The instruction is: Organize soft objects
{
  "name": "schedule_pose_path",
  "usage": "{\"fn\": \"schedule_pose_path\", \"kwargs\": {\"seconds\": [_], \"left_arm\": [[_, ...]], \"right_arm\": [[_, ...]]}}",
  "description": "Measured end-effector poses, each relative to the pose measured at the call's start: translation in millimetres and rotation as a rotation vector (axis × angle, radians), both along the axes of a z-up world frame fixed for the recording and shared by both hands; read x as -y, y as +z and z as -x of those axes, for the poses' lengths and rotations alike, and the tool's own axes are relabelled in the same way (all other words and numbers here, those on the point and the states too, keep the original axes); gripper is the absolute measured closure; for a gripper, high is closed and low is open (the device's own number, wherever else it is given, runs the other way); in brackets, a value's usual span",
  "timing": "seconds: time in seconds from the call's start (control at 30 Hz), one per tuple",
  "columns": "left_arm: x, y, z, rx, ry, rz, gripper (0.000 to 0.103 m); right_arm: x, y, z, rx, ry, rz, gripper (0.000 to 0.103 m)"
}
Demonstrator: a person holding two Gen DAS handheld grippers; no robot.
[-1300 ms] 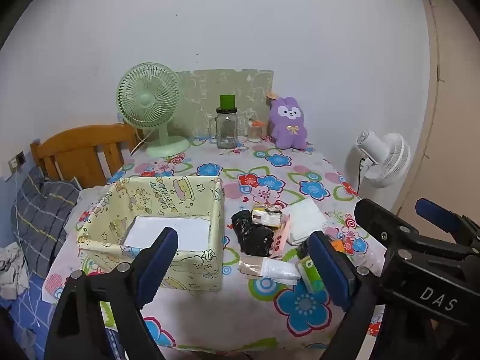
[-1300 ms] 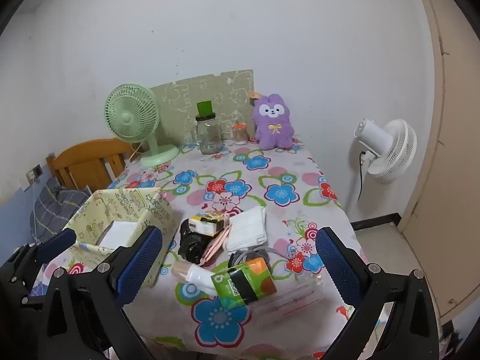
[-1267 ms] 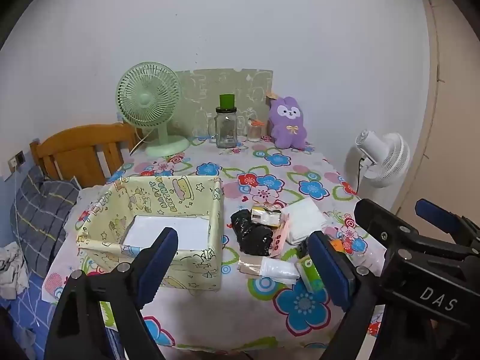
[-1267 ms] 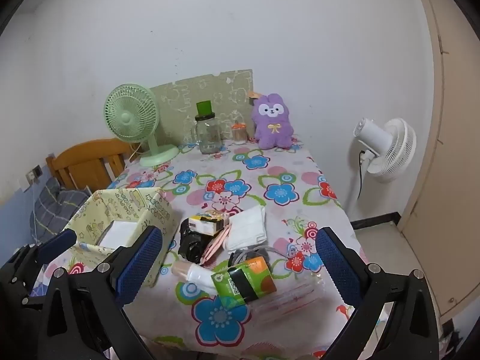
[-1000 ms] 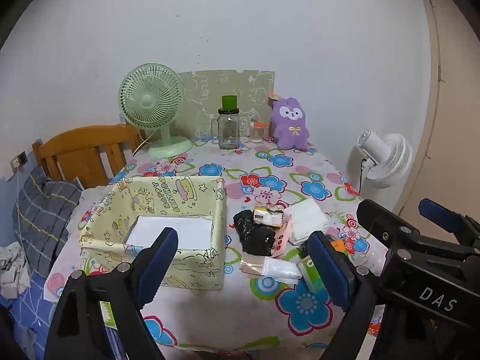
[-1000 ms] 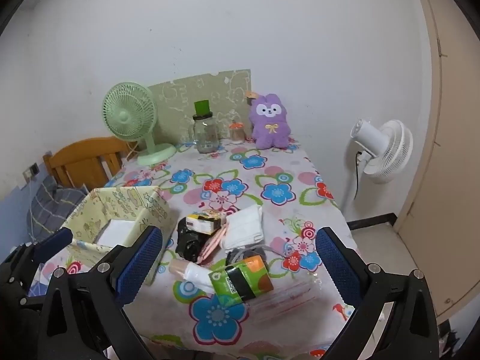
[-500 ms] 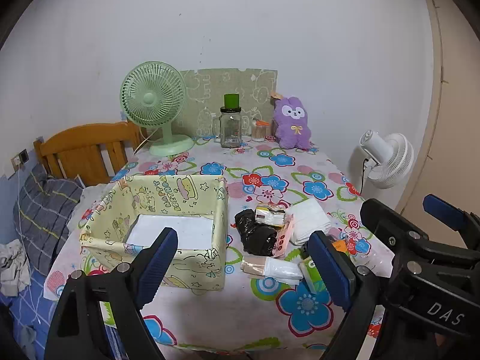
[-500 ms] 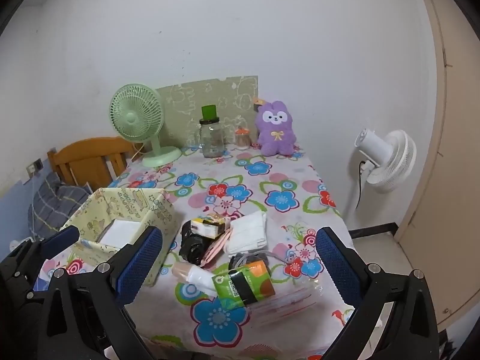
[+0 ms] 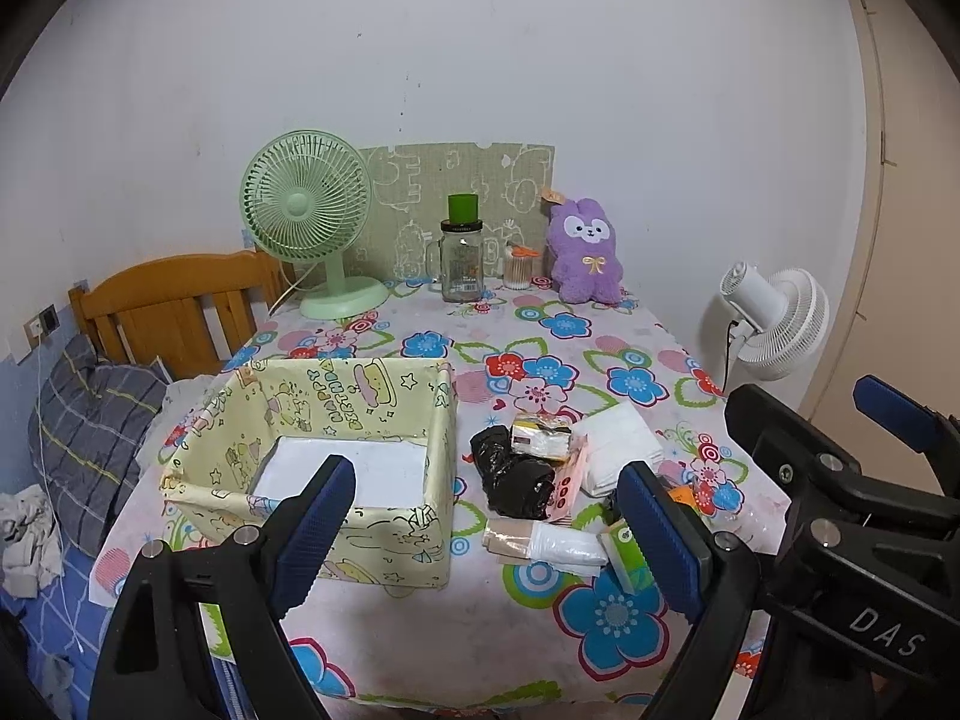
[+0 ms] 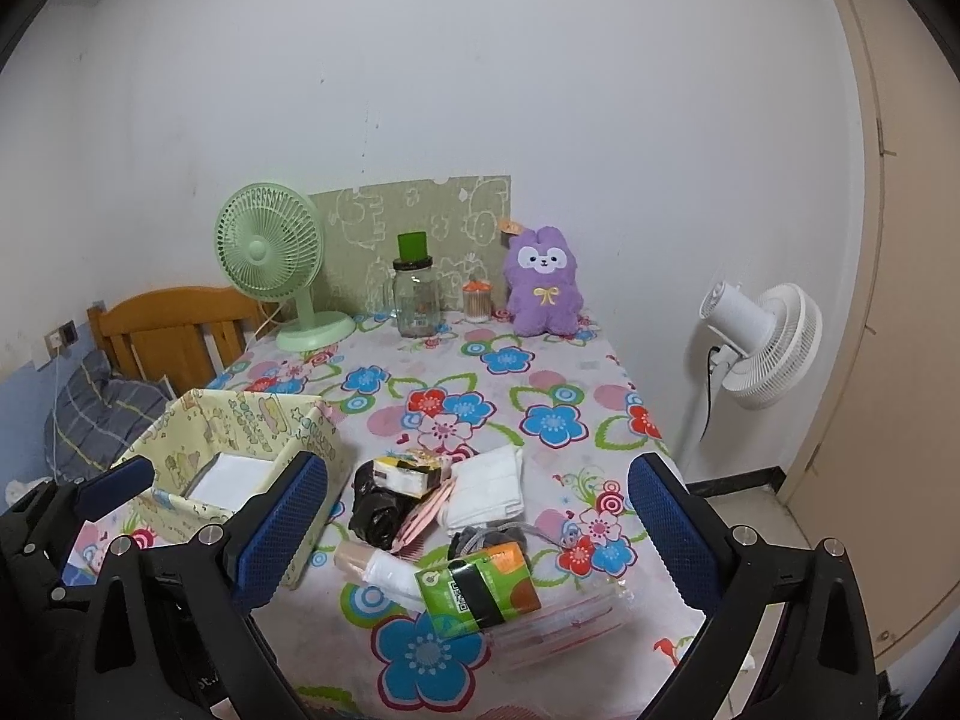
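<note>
Holding both the left gripper [image 9: 486, 531] and right gripper [image 10: 477, 531] released above the table [image 10: 528, 384], I judged the black bundle [image 10: 375, 510] beside the box [image 9: 438, 420] deserved a low, centred pinch first.

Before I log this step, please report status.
Left hand-held gripper open, right open, both empty. Soft pile untouched beside yellow fabric box. Nothing blocking.

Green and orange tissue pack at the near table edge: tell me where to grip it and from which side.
Grip the green and orange tissue pack across its short width, over the black middle band, coming from above with the right gripper. It lies flat and nearest that gripper, resting partly on a clear zip bag, so a side approach would likely snag.
</note>
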State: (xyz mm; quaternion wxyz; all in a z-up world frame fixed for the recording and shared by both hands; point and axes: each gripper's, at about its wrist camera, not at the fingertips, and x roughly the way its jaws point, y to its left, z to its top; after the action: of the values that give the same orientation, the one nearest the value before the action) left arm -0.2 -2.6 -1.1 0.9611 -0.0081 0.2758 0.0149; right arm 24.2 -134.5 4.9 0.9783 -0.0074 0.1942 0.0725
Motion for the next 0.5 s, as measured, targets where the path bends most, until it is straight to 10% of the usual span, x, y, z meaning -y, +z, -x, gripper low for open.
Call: {"fn": "schedule_pose_path", "kwargs": {"seconds": [0.5], "left_arm": [[-0.2, 1.2, -2.1, 0.007, 0.006, 0.000, 0.012]], "right_arm": [[-0.1, -1.0, -0.8, 0.001, -0.004, -0.010, 0.002]]}}
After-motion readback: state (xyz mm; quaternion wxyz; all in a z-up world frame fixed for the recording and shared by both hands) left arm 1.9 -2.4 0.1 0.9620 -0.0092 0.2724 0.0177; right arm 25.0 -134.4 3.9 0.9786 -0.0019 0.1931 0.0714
